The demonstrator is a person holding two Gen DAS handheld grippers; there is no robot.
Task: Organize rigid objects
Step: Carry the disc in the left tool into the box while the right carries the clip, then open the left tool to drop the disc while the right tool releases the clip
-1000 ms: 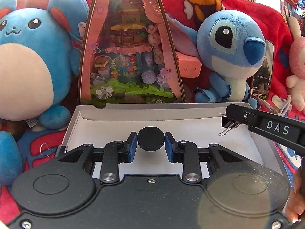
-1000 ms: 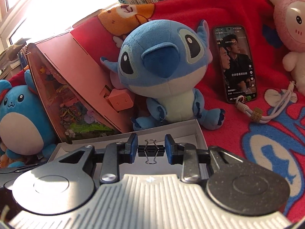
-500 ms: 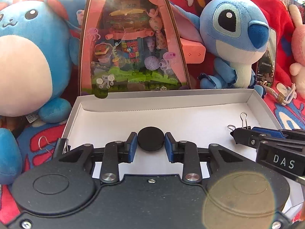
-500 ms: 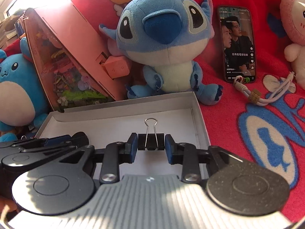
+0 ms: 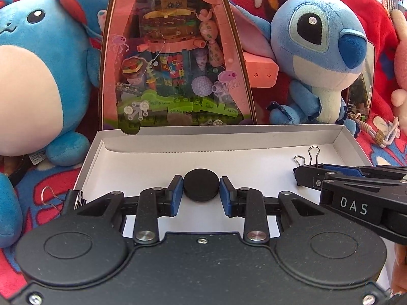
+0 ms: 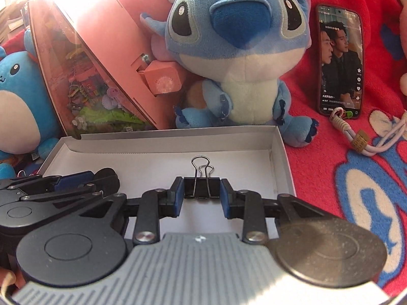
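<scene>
Left wrist view: our left tongs [image 5: 201, 189] pinch a black disc [image 5: 201, 184], right tongs [image 6: 201, 190] pinch a binder clip [image 6: 201, 186], both over the empty white box [image 5: 221, 141]; nothing placed yet.

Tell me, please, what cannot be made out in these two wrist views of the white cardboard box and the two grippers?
- Near part of the white cardboard box: hidden in both views by the gripper bodies.
- Second metal binder clip outside the box: left view, mostly behind the left gripper, which grips the black round disc.
- Smartphone: right view, on-screen text too small.
- Black binder clip held by the right gripper: lower edge hidden, so contact with the floor is unclear.
</scene>
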